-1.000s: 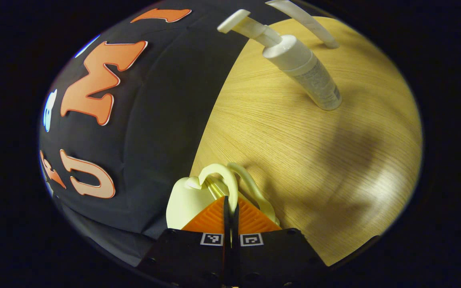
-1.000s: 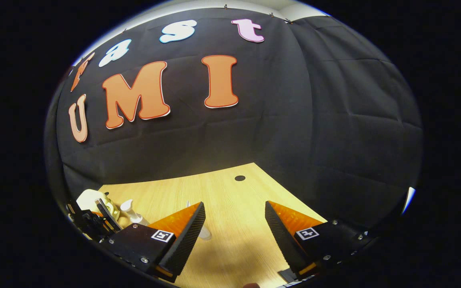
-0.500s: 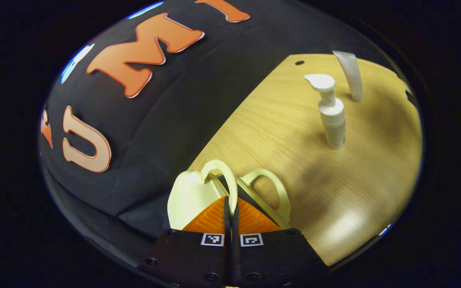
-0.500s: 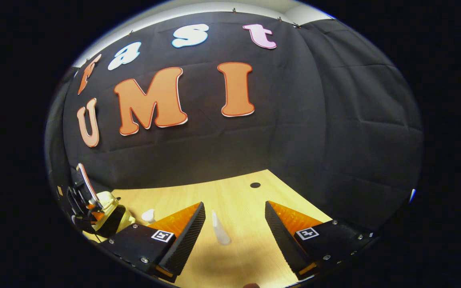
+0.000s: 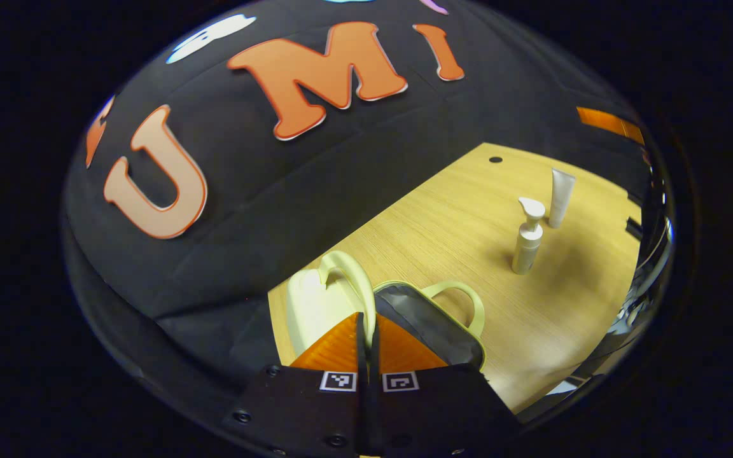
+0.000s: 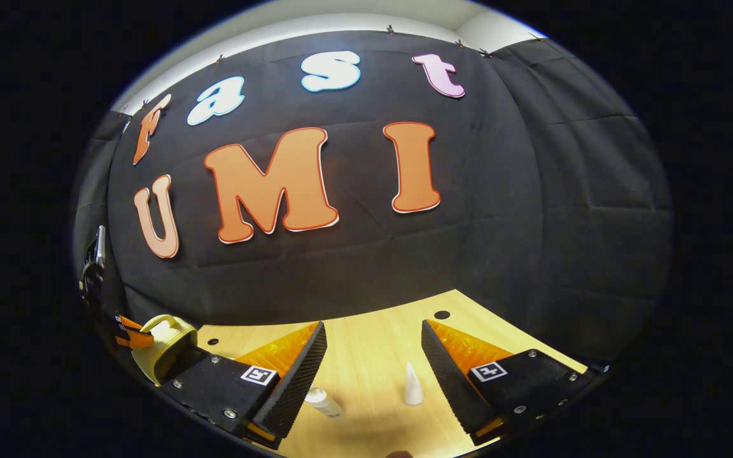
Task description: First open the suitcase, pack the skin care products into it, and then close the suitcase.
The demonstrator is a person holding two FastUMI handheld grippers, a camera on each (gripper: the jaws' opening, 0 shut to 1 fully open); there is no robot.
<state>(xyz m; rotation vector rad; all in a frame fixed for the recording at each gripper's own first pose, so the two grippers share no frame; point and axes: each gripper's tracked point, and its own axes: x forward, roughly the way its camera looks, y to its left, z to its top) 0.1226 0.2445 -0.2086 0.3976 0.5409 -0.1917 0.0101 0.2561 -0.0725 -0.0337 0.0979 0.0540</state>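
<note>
Since the earlier frame, the suitcase [image 5: 404, 318] lid has been lifted wider. In the left gripper view, the left gripper [image 5: 367, 331] is clamped on the lid's handle [image 5: 357, 280] near the desk's [image 5: 443, 216] back edge; the pump bottle [image 5: 527, 236] and tube [image 5: 560, 196] stand well apart. In the right gripper view, the right gripper [image 6: 373, 356] is held spread above the tube [image 6: 413, 385], the suitcase [image 6: 161, 343] at the desk's left.

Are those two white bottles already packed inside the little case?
No, the pump bottle and the tube both stand upright on the bare wooden table, well apart from the opened suitcase.
</note>
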